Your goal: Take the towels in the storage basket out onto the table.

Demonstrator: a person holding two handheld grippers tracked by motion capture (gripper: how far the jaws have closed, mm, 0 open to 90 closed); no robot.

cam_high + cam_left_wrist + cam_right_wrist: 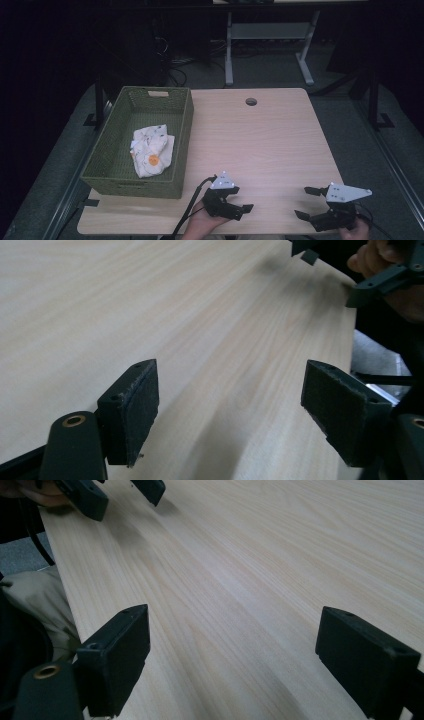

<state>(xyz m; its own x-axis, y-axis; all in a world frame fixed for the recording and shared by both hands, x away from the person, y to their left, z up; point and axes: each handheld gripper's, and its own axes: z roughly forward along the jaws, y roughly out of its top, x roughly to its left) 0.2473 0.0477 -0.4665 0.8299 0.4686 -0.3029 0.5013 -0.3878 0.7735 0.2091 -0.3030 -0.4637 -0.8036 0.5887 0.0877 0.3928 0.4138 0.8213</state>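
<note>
Both grippers sit low in the high view, over the near edge of the pale wooden table [270,135]: the left gripper [239,205] at bottom centre, the right gripper [306,202] at lower right, each held in a hand. Neither touches anything, and their jaws stand spread with only bare wood between them. The left gripper view looks along that gripper's own felt-faced black pads [142,410], wide apart, with the other gripper at its upper right corner. The right gripper view gives the mirror of that (the left gripper's jaws at its upper left). From above, a green woven rectangular basket [182,145] sits at centre left of the frame, holding a crumpled white cloth with an orange spot [151,150], well apart from both grippers.
</note>
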